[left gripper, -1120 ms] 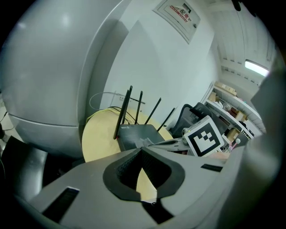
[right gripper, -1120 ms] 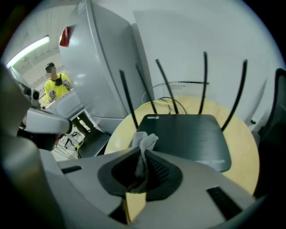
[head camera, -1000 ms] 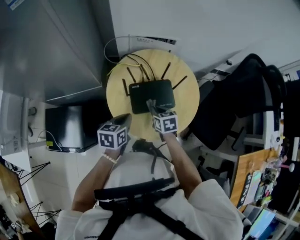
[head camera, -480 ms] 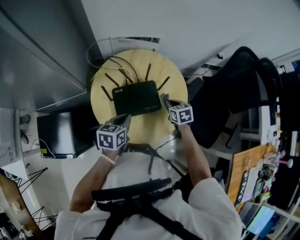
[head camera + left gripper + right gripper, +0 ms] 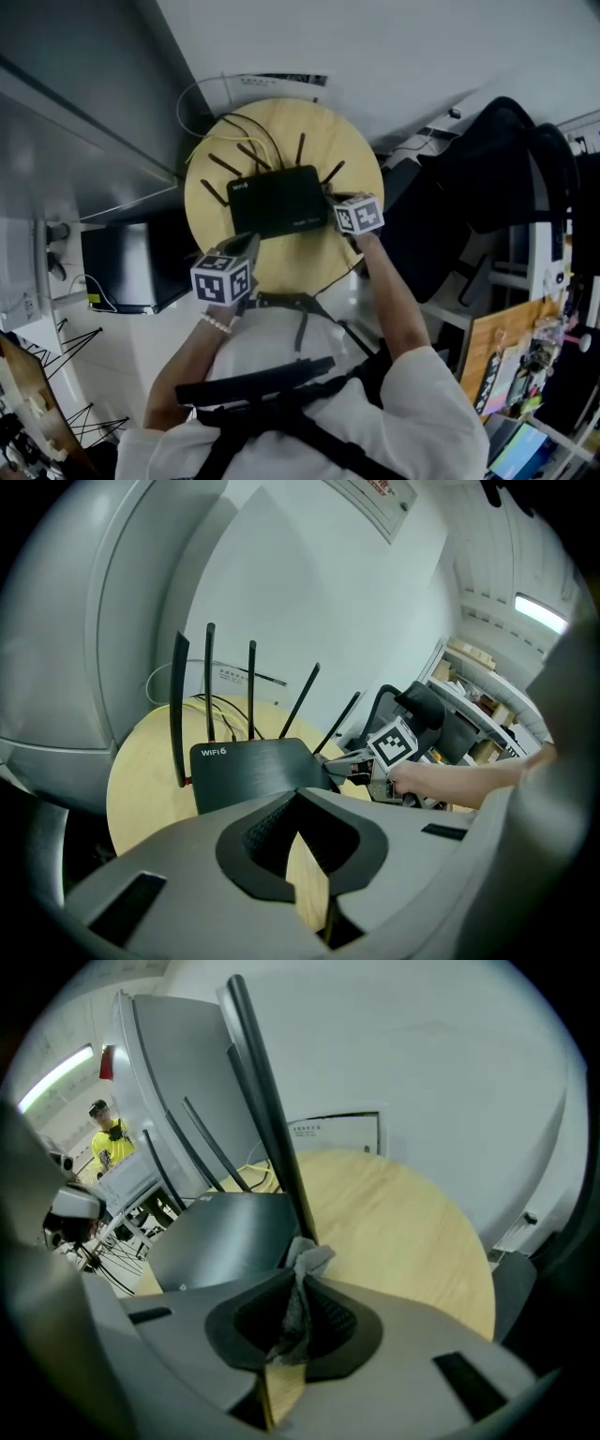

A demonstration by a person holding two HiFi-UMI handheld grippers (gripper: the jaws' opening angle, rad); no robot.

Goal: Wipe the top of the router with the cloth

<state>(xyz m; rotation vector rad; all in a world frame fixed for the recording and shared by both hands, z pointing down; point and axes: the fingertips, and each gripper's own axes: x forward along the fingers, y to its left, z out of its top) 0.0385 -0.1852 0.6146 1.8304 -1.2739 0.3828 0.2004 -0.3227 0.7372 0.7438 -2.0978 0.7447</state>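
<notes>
A black router (image 5: 278,202) with several upright antennas lies on a round wooden table (image 5: 281,127). My right gripper (image 5: 330,200) sits at the router's right edge, shut on a small grey cloth (image 5: 305,1262). The cloth's tip sticks out past the jaws, next to an antenna (image 5: 267,1115) and the router top (image 5: 225,1237). My left gripper (image 5: 246,247) hovers over the table's near edge, just short of the router (image 5: 251,769), shut with nothing in it. In the left gripper view the right gripper (image 5: 345,760) touches the router's right corner.
A grey cabinet (image 5: 84,112) stands left of the table, with a dark box (image 5: 131,262) on the floor below it. A black chair (image 5: 469,187) is close on the right. Yellow and black cables (image 5: 220,127) trail off the table's back. A person (image 5: 111,1133) stands far off.
My right gripper has moved with the cloth from the router's near edge to its right side. The left gripper has stayed about where it was.
</notes>
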